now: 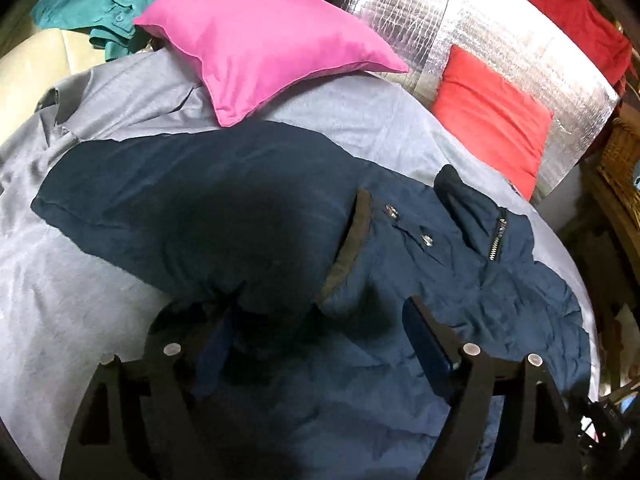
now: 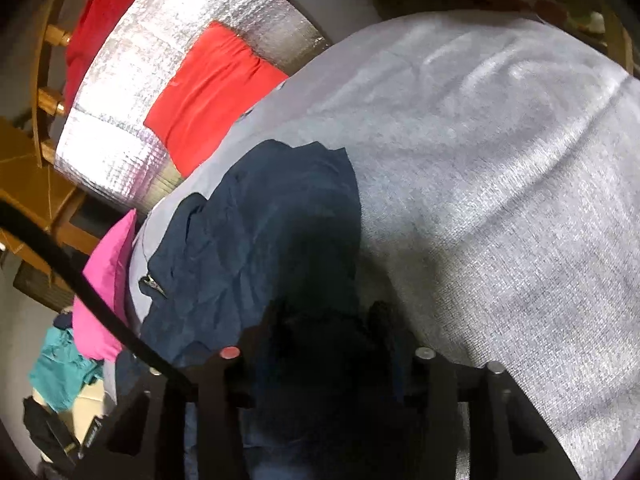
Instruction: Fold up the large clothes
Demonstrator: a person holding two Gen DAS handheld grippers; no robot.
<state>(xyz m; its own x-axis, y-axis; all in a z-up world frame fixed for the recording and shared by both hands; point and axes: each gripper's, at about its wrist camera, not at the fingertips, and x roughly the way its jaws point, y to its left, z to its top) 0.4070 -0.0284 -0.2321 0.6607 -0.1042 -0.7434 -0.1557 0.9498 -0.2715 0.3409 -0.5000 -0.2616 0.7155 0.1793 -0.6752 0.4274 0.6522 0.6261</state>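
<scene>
Left wrist view, far left: grey sheet (image 1: 100, 248) covers the bed, teal garment (image 1: 108, 4) bunched beyond its far corner; pink pillow (image 1: 260, 48) lies at the head, its near corner just touching the jacket's far edge; navy jacket (image 1: 248, 216) sits mid-bed, spread across the sheet, brown-trimmed flap with two snaps at centre, zipper and crumpled part to the right; red cushion (image 1: 492, 120) leans on the silver foil panel (image 1: 520, 40), well apart from the jacket.

Left gripper (image 1: 316, 332): fingers spread wide, over the jacket's near part; left finger sits against a puckered bunch of cloth, right finger's pad is clear; nothing pinched that I can see.

Right wrist view: jacket (image 2: 260, 240) heaped at the sheet's left side, zipper pull at its left edge; right gripper (image 2: 320, 344) low in dark folds; fingertips lost in navy shadow, so cannot tell if pressed together or spread, or whether cloth is held.

Judgement: step looks like taking hold of the near edge to flatten or fold it over; do it well by pinching a single layer at each side, not the bunch; lift both ends level, pull taut to drop wrinkles; keep snaps and zipper inside the fold; lay it short of the pillow; risk is padded slick fabric slipping or dragging the sheet along.
</scene>
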